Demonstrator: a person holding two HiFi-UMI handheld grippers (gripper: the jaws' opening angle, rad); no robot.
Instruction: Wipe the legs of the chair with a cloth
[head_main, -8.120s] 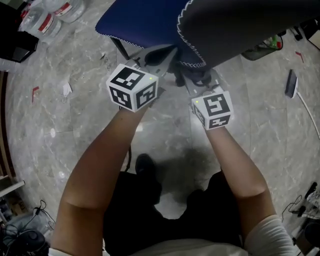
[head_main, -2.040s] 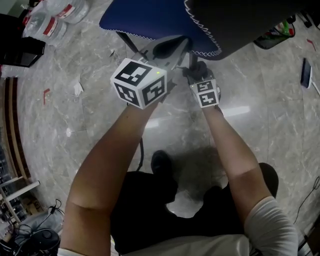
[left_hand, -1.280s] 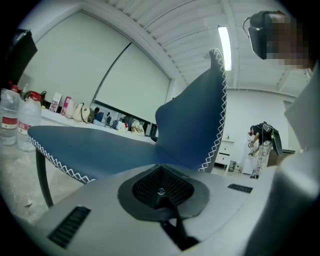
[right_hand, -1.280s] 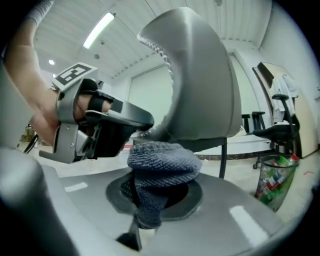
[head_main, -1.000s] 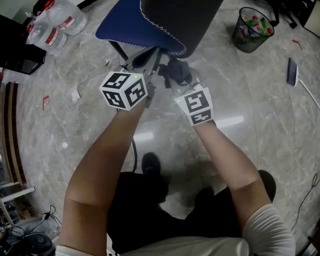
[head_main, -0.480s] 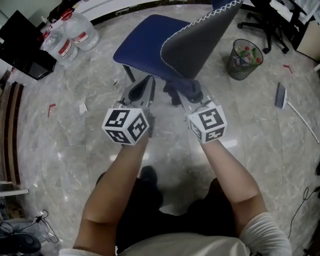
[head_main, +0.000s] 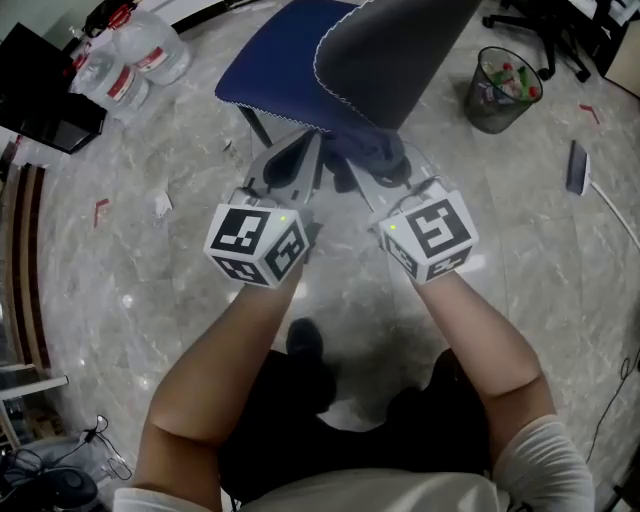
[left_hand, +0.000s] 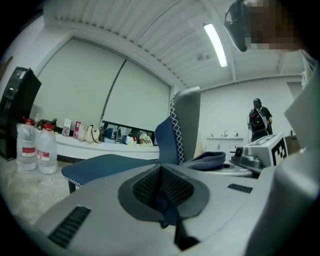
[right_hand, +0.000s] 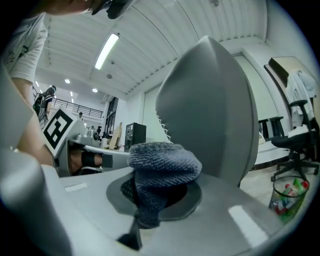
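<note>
Grey cloth sits up beside the chair back's lower edge in the head view, above the legs; left gripper view, left gripper clenched and empty; right gripper view, right gripper clamped on the cloth; likely between wipes, next needs lowering to the legs.

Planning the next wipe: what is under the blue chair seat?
A dark leg shows under the seat at its near corner; other legs are hidden by seat and backrest.

Water bottles stand at the upper left of the marble floor beside a black case; a mesh waste bin sits upper right, cables lower left.
</note>
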